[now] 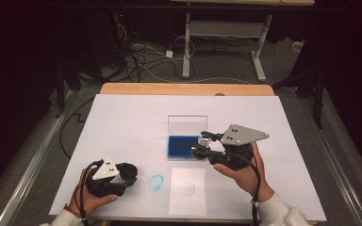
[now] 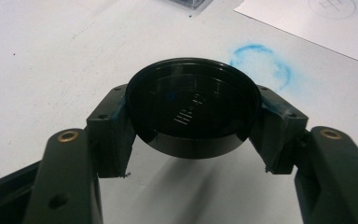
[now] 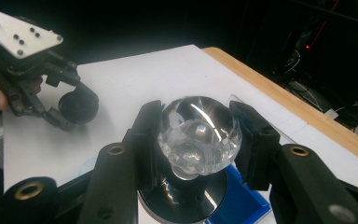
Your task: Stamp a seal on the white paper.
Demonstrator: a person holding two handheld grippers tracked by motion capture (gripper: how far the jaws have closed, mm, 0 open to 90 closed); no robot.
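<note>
Stamp [image 3: 199, 135] upright, clear knob uppermost.

A round black cap [image 2: 193, 109], shallow and glossy, was held by its rim between two jaw pads, its hollow side facing up with faint raised markings at its centre. It hung just above the white table sheet, near the front left, close to a smudged blue ring.

A stamp with a clear faceted knob [image 3: 199, 135] was clamped between the other jaws. The knob narrowed to a short neck on a round dark base, and the stamp stood over a blue ink pad near the table's middle.
</note>
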